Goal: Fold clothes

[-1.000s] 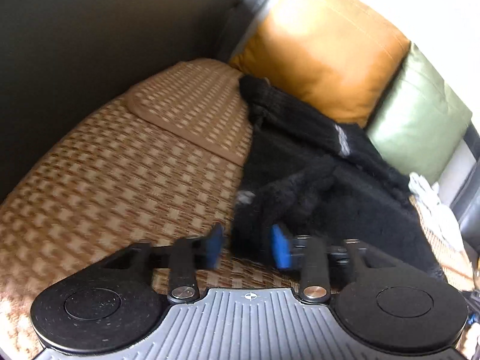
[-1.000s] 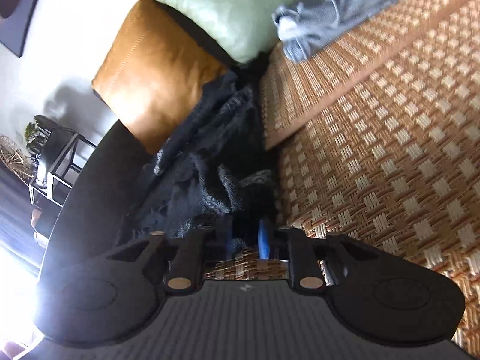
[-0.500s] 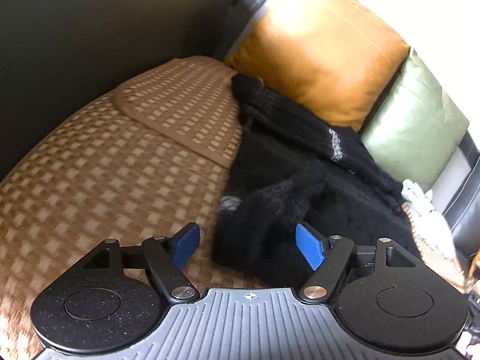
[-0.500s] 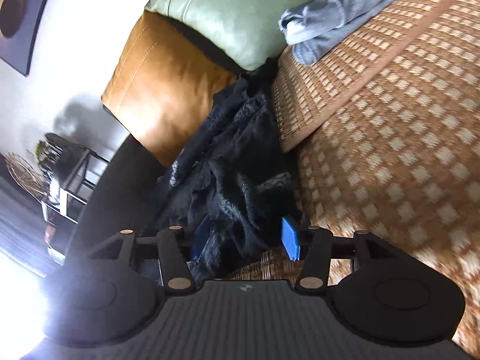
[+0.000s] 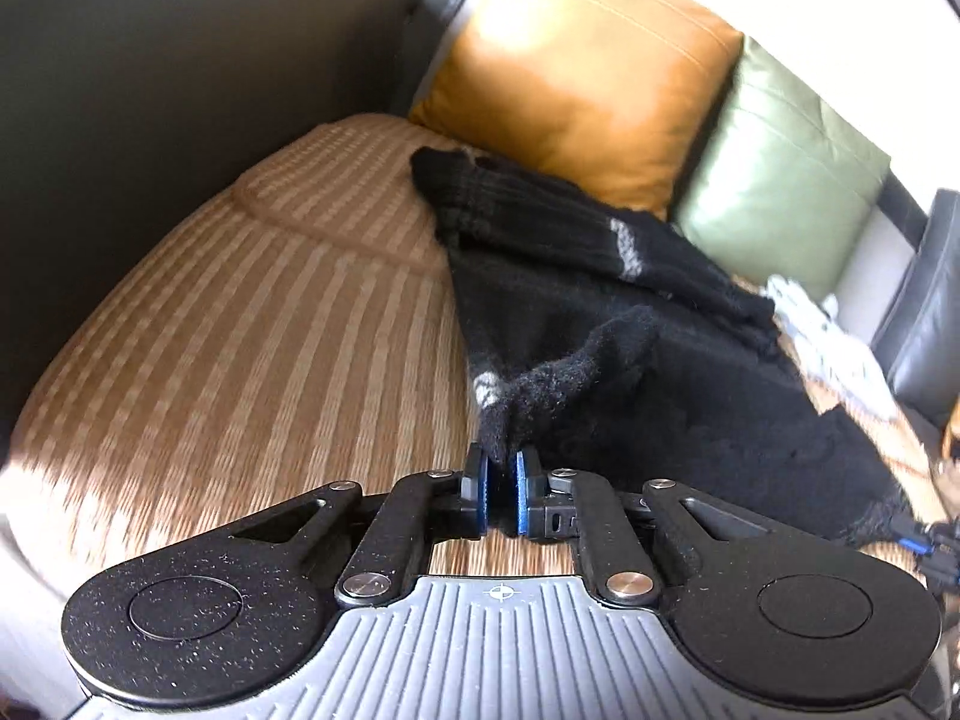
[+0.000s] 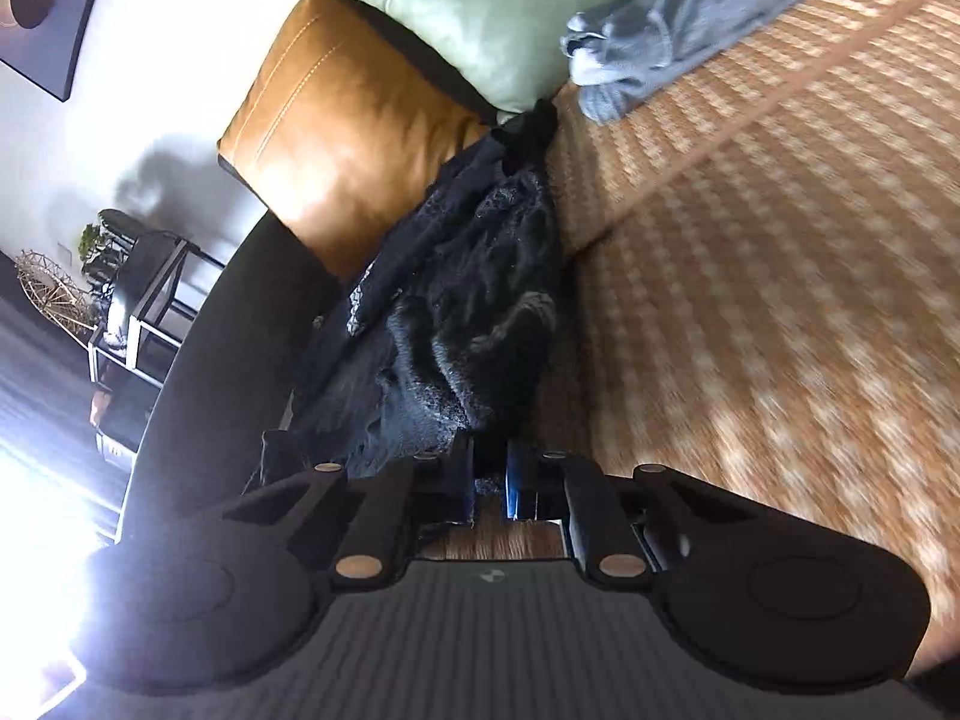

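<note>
Left gripper (image 5: 500, 495) — wide open half-second ago, now pinching black sweater (image 5: 630, 348) edge, 12 o'clock; right gripper (image 6: 489, 480) likewise clamped on it (image 6: 456, 324) — you hold both corners.

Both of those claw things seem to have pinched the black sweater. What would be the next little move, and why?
Probably lift and draw the two grips apart. The left gripper and right gripper are each shut on an edge of the black sweater, which lies bunched and creased on the woven seat mat; it needs spreading flat before any fold.
</note>
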`<state>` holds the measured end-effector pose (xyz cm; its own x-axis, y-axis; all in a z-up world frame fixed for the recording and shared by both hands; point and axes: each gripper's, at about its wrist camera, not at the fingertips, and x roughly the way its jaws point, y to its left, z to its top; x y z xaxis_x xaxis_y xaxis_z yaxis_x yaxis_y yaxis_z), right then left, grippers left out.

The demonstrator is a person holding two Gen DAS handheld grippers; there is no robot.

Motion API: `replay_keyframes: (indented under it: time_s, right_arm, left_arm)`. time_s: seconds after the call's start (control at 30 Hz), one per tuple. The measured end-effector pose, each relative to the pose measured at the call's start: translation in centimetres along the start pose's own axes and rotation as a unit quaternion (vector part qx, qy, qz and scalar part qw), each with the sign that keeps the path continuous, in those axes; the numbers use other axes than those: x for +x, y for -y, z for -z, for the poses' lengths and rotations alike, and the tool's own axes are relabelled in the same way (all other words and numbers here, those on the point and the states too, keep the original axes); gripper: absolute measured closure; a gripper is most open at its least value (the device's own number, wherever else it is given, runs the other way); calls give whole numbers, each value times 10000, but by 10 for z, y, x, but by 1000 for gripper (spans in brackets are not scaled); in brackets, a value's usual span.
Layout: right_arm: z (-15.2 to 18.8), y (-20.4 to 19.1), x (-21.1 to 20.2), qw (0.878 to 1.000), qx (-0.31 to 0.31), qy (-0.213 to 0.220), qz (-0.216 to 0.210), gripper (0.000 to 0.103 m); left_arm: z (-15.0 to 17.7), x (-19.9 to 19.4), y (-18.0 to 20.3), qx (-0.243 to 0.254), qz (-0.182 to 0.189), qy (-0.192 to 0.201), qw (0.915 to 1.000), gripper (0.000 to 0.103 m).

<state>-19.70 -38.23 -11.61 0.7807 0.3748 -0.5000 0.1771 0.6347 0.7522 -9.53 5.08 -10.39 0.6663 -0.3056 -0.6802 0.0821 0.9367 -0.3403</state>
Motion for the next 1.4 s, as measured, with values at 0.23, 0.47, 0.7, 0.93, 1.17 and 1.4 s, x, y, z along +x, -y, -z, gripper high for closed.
replay_keyframes:
  time_s: [0.23,0.47,0.7,0.93,1.17,1.4]
  right_arm:
    - [21,12,-1,9983,-211,-313,442,67]
    - [-4,-30,-35,9886,-1430,390,260,43]
    - [-24,-56,23,9746,-2232,-191,31,43]
    - [-28,-53,59,9640,-2570,-649,197,43]
    - [-23,-57,76,9589,-2671,-952,102,66]
    - [-37,-72,52,9657,-2469,-755,-292,98]
  left_arm:
    - [9,-8,-10,-210,-213,233,9993,33]
    - [-17,-34,4,308,88,968,9948,26]
    - [-31,27,49,1352,280,387,9897,26]
    - [-28,61,70,2014,502,-3,9782,23]
    - [-27,72,68,1929,487,-170,9799,99]
    - [-42,43,58,1435,457,356,9880,101]
